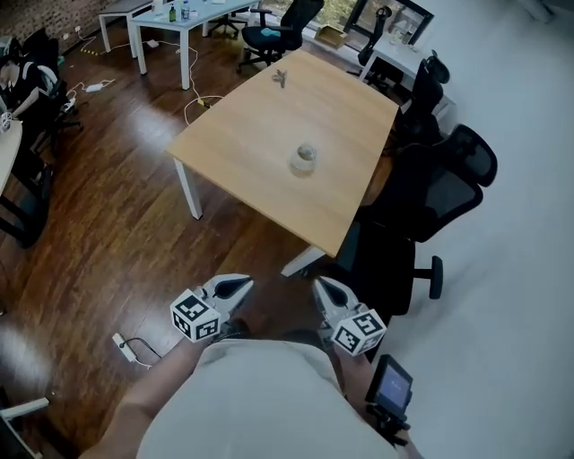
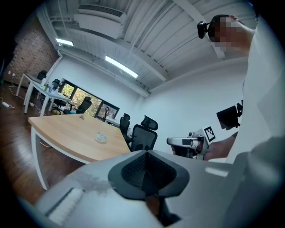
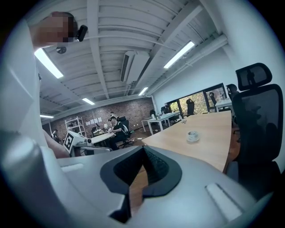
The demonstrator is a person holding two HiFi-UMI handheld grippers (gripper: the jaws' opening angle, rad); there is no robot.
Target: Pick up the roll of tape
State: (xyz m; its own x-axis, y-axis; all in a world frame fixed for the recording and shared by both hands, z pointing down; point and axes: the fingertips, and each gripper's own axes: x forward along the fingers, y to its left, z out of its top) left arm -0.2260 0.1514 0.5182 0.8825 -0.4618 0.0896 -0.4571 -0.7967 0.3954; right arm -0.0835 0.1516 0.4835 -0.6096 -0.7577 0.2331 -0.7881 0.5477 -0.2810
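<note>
A pale roll of tape (image 1: 304, 159) lies flat near the middle of the light wooden table (image 1: 260, 125). The left gripper view shows the roll of tape (image 2: 101, 137) small and far off, as does the right gripper view, the roll of tape (image 3: 193, 135) being well ahead on the table top. My left gripper (image 1: 239, 287) and right gripper (image 1: 323, 289) are held side by side close to my body, over the wood floor and short of the table's near corner. Both point toward the table. Each has its jaws together with nothing between them, the left gripper (image 2: 146, 152) and the right gripper (image 3: 143, 149) alike.
Black office chairs (image 1: 430, 193) crowd the table's right side. A small dark object (image 1: 280, 78) lies at the table's far end. White desks (image 1: 184, 20) stand at the back, with cables (image 1: 199, 103) on the floor. A power strip (image 1: 126, 349) lies left of me.
</note>
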